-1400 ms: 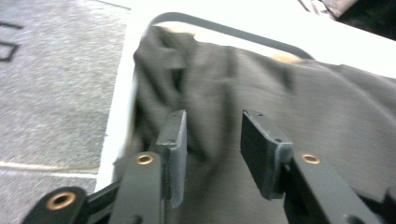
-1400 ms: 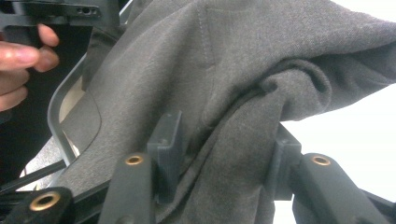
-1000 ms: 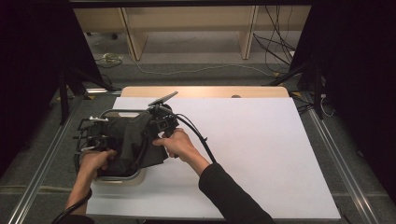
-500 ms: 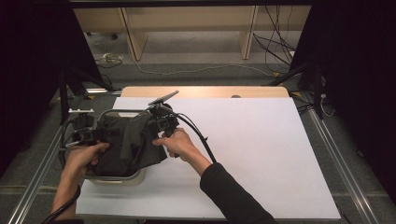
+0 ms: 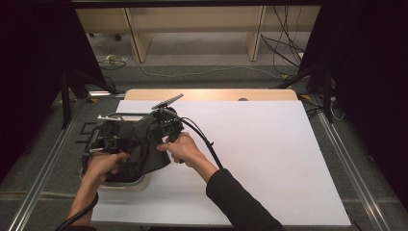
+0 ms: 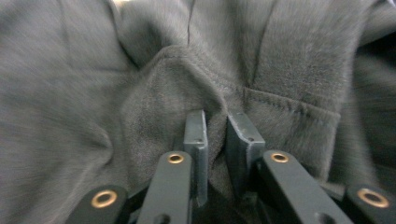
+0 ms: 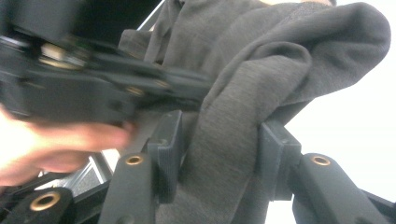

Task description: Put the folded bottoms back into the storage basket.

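Note:
A dark grey garment hangs bunched between both grippers over a white tub at the table's left. My left gripper comes at it from the left. In the left gripper view its jaws have just been closing and pinch a fold of the cloth beside a stitched seam. My right gripper holds the garment's upper right side. In the right gripper view a thick roll of the cloth is clamped between its pads, with the left gripper blurred close beside it.
White paper covers the table, with a wooden strip along its far edge. A black wire frame juts past the table's left edge. Metal rails run along both sides, and cables lie on the floor beyond.
The left hand swung out to the left, then came back right and up onto the garment. The right hand and its bunch of cloth have stayed put.

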Tool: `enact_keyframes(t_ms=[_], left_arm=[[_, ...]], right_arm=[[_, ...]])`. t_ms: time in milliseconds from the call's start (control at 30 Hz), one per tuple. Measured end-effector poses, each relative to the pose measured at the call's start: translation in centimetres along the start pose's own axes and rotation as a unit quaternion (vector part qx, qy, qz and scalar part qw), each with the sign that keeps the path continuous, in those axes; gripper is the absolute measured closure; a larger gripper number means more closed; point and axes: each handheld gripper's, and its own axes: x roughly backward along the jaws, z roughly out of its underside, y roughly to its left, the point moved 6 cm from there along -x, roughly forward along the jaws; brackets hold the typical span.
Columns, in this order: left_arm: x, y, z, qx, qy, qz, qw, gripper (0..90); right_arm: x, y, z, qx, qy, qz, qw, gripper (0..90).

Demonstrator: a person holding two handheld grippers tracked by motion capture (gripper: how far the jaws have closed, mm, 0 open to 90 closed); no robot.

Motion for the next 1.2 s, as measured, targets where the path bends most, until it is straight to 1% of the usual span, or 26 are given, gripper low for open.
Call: enact_keyframes(t_ms=[33,67,133,200,233,267,300,400,433,567,633,667,700,733,767,833,867,900,933,967,1033,1100,1133,1167,1200], left_arm=[[-0.7,0.1,0.2,-0.003,0.005,-0.007,1.0000,80.3],[-1.4,0.3,0.6,-0.012,0.015,-0.021,0.9996,80.9],[-2.3,0.4,0.9,-0.017,0.020,-0.038,0.9989,82.4],[-3.4,0.7,1.3,-0.026,0.030,-0.056,0.9976,83.2],[-4.0,1.0,1.5,-0.023,0.035,-0.058,0.9974,83.6],[-4.4,1.3,1.6,-0.011,0.037,-0.052,0.9979,83.7],[-4.5,1.4,1.6,-0.004,0.036,-0.046,0.9983,83.7],[-4.2,1.5,1.5,-0.002,0.034,-0.041,0.9986,83.2],[-3.9,1.4,1.5,-0.003,0.033,-0.040,0.9987,82.8],[-3.2,1.2,1.2,-0.006,0.032,-0.037,0.9988,79.6],[-2.3,1.1,1.0,-0.005,0.027,-0.030,0.9992,75.2],[-1.9,1.2,0.9,-0.007,0.025,-0.030,0.9992,72.8],[-1.9,1.2,0.9,-0.007,0.025,-0.030,0.9992,70.4],[-0.6,1.4,0.5,-0.004,0.010,-0.035,0.9993,68.2],[0.2,1.4,0.2,0.001,-0.001,-0.033,0.9995,66.6],[1.6,1.3,-0.5,0.012,-0.021,-0.022,0.9995,60.9],[2.4,0.9,-0.9,0.020,-0.030,-0.008,0.9993,58.9],[2.7,0.6,-1.1,0.023,-0.033,0.001,0.9992,55.3],[3.1,0.2,-1.3,0.026,-0.036,0.005,0.9990,51.4],[3.4,-0.2,-1.5,0.024,-0.037,0.003,0.9990,47.0],[3.6,-1.2,-1.6,0.016,-0.033,0.005,0.9993,40.3],[3.7,-2.4,-1.8,0.011,-0.032,0.020,0.9992,36.0],[3.7,-2.9,-1.9,0.007,-0.029,0.027,0.9992,34.8],[3.7,-2.9,-1.9,0.007,-0.029,0.027,0.9992,33.1],[3.6,-3.7,-1.9,0.005,-0.028,0.030,0.9992,30.9]], right_arm=[[-0.1,0.1,0.0,0.000,0.000,-0.003,1.0000,56.7],[-0.2,0.2,0.0,0.000,0.001,-0.006,1.0000,56.9],[-0.4,0.6,0.1,-0.003,0.000,-0.018,0.9998,57.0],[-0.5,1.0,0.1,-0.002,0.004,-0.023,0.9997,57.0],[-0.6,1.2,0.1,0.001,0.004,-0.023,0.9997,57.0],[-0.6,1.4,0.1,0.003,0.003,-0.024,0.9997,56.9],[-0.6,1.5,0.1,0.006,0.002,-0.023,0.9997,56.8],[-0.3,1.5,0.2,0.016,0.003,-0.010,0.9998,56.1],[-0.2,1.3,0.2,0.020,0.003,-0.006,0.9998,55.8],[0.6,0.5,-0.1,0.008,-0.005,-0.009,0.9999,55.4],[1.2,0.1,-0.2,0.006,-0.011,-0.007,0.9999,54.9],[1.5,-0.1,-0.2,0.005,-0.013,-0.005,0.9999,54.4],[1.5,-0.1,-0.2,0.005,-0.013,-0.005,0.9999,54.4],[2.3,-0.6,-0.2,0.007,-0.020,0.001,0.9998,53.4],[2.7,-0.9,-0.2,0.007,-0.023,0.004,0.9997,52.9],[3.5,-1.5,-0.2,0.005,-0.032,0.007,0.9994,51.1],[4.0,-1.8,-0.1,0.003,-0.036,0.007,0.9993,49.6],[4.5,-2.1,0.0,0.003,-0.041,0.007,0.9991,47.5],[4.8,-2.4,0.1,0.005,-0.043,0.008,0.9990,45.7],[5.2,-2.7,0.3,0.007,-0.045,0.013,0.9989,43.9],[5.9,-3.4,0.7,0.019,-0.049,0.028,0.9982,40.2],[6.7,-4.1,1.3,0.028,-0.053,0.044,0.9972,38.9],[7.1,-4.4,1.6,0.029,-0.055,0.049,0.9969,39.0],[7.5,-4.7,1.9,0.028,-0.058,0.049,0.9967,39.0],[7.9,-5.1,2.3,0.024,-0.060,0.047,0.9968,39.0]])
